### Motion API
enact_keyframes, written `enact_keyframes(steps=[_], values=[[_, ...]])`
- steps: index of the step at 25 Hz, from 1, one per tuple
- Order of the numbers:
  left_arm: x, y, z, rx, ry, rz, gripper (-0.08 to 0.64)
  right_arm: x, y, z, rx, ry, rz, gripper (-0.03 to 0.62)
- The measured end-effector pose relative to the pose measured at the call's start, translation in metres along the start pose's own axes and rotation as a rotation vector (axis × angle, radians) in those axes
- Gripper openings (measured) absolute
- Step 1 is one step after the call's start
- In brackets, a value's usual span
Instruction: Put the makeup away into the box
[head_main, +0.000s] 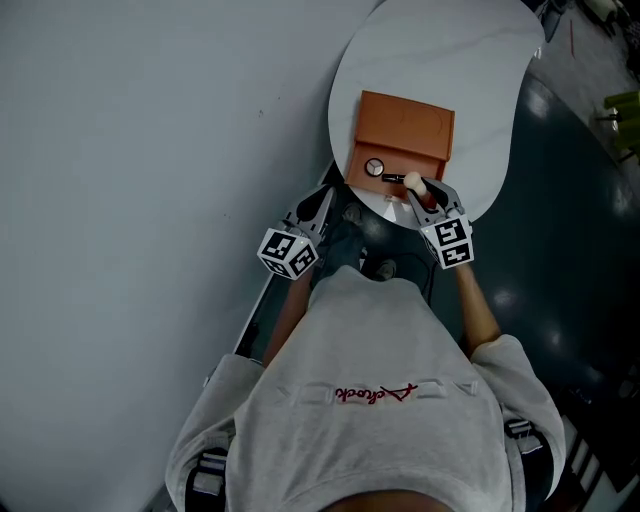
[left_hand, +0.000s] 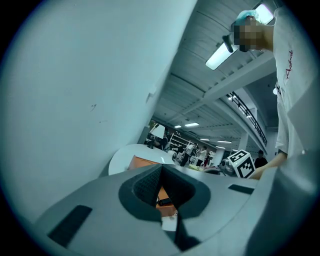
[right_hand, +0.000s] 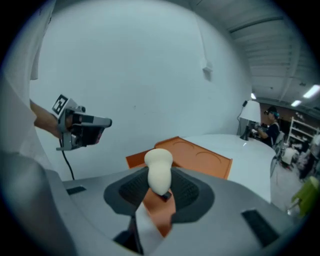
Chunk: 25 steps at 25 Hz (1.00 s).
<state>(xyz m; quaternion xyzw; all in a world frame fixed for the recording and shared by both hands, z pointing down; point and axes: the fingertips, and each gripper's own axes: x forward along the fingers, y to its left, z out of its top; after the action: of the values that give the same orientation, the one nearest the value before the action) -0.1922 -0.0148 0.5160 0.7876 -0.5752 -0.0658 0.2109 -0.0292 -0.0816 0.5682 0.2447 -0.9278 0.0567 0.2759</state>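
An orange box (head_main: 405, 125) stands open on a round white table (head_main: 480, 80), its lid up at the far side. In its near part lie a small round compact (head_main: 374, 167) and a black item (head_main: 393, 179). My right gripper (head_main: 425, 195) hangs over the box's near edge, shut on a cream makeup sponge (right_hand: 159, 170), whose rounded head sticks up above the pads. The box (right_hand: 200, 157) lies just beyond the sponge. My left gripper (head_main: 315, 210) is at the table's near left edge with its jaws a little apart and nothing between them. The box (left_hand: 145, 162) shows through that gap.
A plain grey wall (head_main: 150, 150) runs close along the left. Dark floor lies right of the table, with a green object (head_main: 625, 110) at the far right. A table lamp (right_hand: 248, 112) and people stand far behind.
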Motion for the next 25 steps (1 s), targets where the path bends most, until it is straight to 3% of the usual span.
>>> enact_keyframes(steps=[5,9,16,18,25], values=[[0.013,0.000,-0.004,-0.003,0.015,-0.036,0.009,0.017,0.002,-0.038,-0.288,0.180,0.138,0.140],[0.019,-0.001,-0.007,-0.006,0.022,-0.050,0.009,0.024,-0.004,-0.058,-0.404,0.294,0.245,0.141],[0.018,-0.002,-0.008,-0.013,0.027,-0.055,0.009,0.032,-0.009,-0.073,-0.354,0.392,0.320,0.182],[0.017,0.000,-0.007,-0.012,0.026,-0.051,0.009,0.034,-0.011,-0.070,-0.336,0.392,0.325,0.229],[0.018,-0.004,-0.007,-0.010,0.027,-0.059,0.009,0.026,-0.012,-0.062,-0.279,0.336,0.268,0.232]])
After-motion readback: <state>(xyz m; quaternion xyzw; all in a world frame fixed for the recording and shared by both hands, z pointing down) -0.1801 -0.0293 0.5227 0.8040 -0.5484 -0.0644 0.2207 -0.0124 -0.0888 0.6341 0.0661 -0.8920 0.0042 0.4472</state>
